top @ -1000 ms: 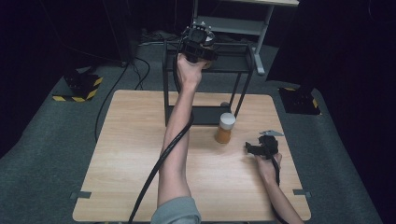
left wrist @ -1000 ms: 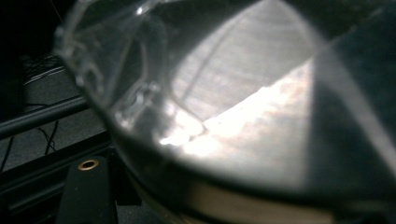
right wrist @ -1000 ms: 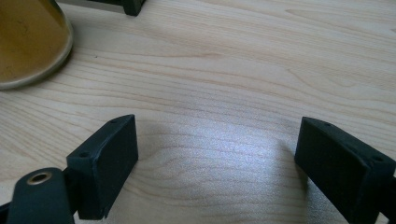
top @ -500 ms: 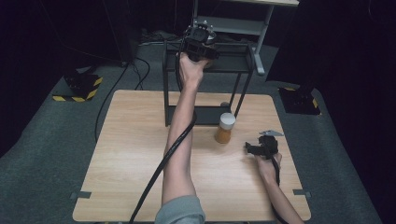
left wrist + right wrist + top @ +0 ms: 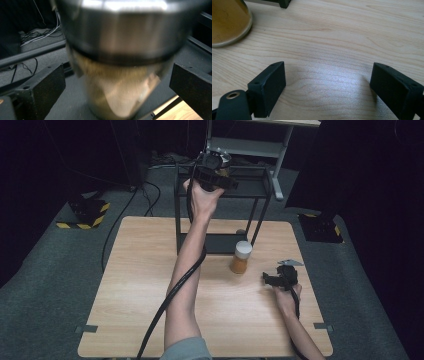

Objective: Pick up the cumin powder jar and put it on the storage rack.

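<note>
A glass jar (image 5: 120, 82) with a silver metal lid (image 5: 220, 157) stands on the top shelf of a black metal rack (image 5: 255, 189) at the table's far side. My left gripper (image 5: 215, 166) is raised to that shelf. In the left gripper view the blurred jar sits very close between my left gripper's (image 5: 117, 72) wide-apart jaws; contact is not visible. My right gripper (image 5: 270, 280) rests low over the wooden table (image 5: 140, 295) at the right, open, with bare wood between the jaws of my right gripper (image 5: 328, 72).
An amber jar (image 5: 241, 257) with a white lid stands on the table in front of the rack, left of my right gripper; its base (image 5: 227, 22) shows nearby. A grey desk frame (image 5: 250, 145) stands behind the rack. Cables lie on the floor.
The left gripper has shifted only slightly at the rack's top shelf. The right gripper and the amber jar have stayed in place.
</note>
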